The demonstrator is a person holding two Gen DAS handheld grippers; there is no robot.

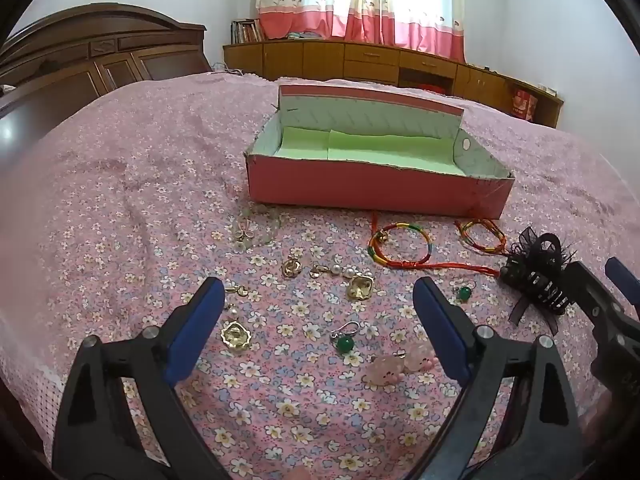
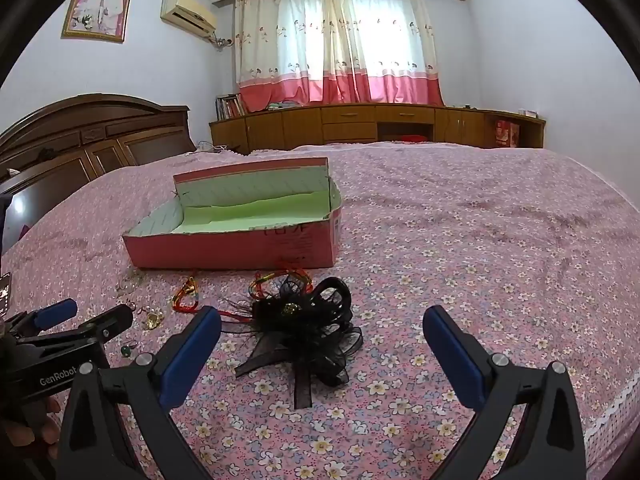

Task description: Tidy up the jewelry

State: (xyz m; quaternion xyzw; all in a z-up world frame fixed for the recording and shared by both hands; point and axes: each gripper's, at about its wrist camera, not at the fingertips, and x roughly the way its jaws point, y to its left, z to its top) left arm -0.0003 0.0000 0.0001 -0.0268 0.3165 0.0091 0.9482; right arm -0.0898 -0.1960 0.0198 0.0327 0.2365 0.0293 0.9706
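Note:
A pink open box (image 1: 376,192) (image 2: 240,246) with a green lining sits on the floral bedspread. In front of it lie a rainbow cord bracelet (image 1: 400,246), a second cord bracelet (image 1: 482,234), several gold earrings (image 1: 362,286), a green bead earring (image 1: 345,340), pink charms (image 1: 396,368) and a black lace hair clip (image 1: 538,276) (image 2: 308,320). My left gripper (image 1: 318,294) hovers open over the earrings, nothing between its fingers. My right gripper (image 2: 322,322) stands open just short of the hair clip.
The bedspread (image 2: 480,240) stretches wide to the right and behind the box. A dark wooden headboard (image 1: 92,52) stands at the left, low wooden cabinets (image 2: 380,122) under the curtained window at the back. A hand (image 2: 36,428) holds the left gripper.

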